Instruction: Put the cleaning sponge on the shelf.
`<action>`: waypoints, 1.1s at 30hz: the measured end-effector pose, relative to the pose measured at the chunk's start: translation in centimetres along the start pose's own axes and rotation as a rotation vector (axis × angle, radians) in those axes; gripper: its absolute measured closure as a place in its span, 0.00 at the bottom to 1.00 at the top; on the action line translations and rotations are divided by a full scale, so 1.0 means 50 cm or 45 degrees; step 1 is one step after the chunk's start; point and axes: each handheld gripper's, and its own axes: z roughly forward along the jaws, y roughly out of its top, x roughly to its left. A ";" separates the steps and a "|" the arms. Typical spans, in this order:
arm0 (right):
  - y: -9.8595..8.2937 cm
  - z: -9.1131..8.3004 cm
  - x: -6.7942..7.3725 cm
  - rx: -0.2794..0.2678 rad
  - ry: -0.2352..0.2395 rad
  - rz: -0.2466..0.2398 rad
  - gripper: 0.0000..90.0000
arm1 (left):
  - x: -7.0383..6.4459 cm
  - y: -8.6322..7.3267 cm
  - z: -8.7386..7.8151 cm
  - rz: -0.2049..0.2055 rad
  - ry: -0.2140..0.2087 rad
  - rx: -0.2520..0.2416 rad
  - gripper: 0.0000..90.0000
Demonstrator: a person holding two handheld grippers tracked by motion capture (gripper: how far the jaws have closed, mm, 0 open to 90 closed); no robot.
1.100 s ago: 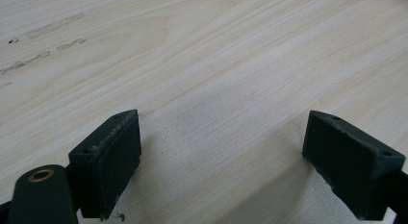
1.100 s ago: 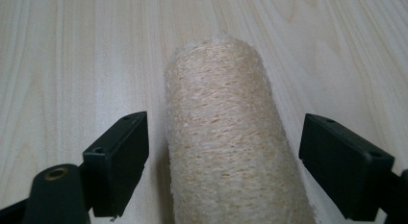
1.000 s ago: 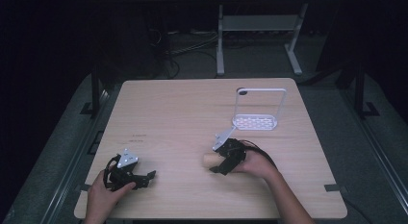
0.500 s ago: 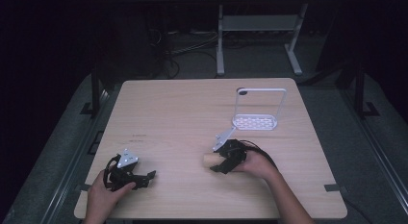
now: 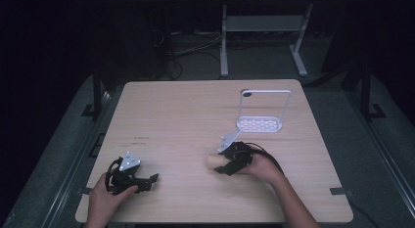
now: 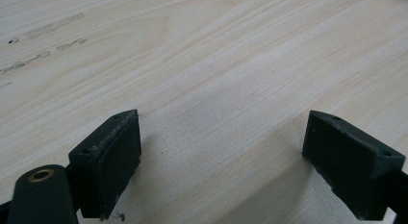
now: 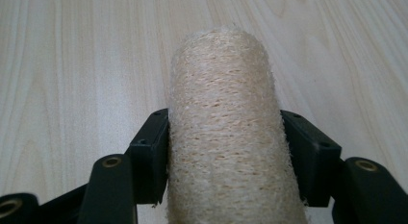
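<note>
High view: the bench [image 5: 195, 110] is light wood, set in a dark room. The right gripper [image 5: 226, 162] lies low over the near-centre of the bench, held by the right hand [image 5: 262, 165], with its grey plate on top. A tan loofah [image 5: 214, 161] roll sticks out of its jaws toward the left, lying at or just above the bench surface; contact cannot be told. Behind the gripper, toward the far right, stands a white rack [image 5: 261, 112] with a perforated base and an upright wire frame, apart from the loofah. The left gripper [image 5: 146, 181] is near the front left corner, held by the left hand [image 5: 105, 197], well apart from the right gripper. Its jaws point right and stand apart.

Left gripper view: both black jaws spread wide, nothing between them. Bare wood grain lies beneath, with faint dark marks [image 6: 45, 41] at the upper left. The jaw tips sit close to the surface and cast shadows on it.

Right gripper view: the jaws are clamped on the loofah [image 7: 226, 132], one pad on each side of it, pressed into its fibrous surface. The roll runs lengthwise away from the camera, its rounded far end above the bench. Coarse, pale beige weave, darker in the gaps.
</note>
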 end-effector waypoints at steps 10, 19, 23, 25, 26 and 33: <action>-0.006 -0.021 -0.002 -0.018 -0.044 0.082 0.45 | 0.000 0.000 0.000 -0.002 -0.001 0.000 0.14; -0.018 -0.037 -0.005 -0.036 -0.082 0.134 0.45 | 0.000 0.000 0.000 0.002 -0.002 0.004 0.14; -0.024 -0.046 -0.008 -0.042 -0.102 0.161 0.45 | 0.000 0.000 0.000 0.002 -0.002 0.002 0.14; -0.026 -0.050 -0.010 -0.041 -0.106 0.170 0.45 | 0.000 0.000 0.000 0.002 -0.002 0.002 0.14; -0.027 -0.051 -0.011 -0.043 -0.110 0.168 0.45 | 0.000 0.000 0.000 0.002 -0.001 0.002 0.14; -0.036 -0.064 -0.016 -0.056 -0.134 0.212 0.45 | 0.000 0.000 0.000 0.002 -0.001 0.002 0.14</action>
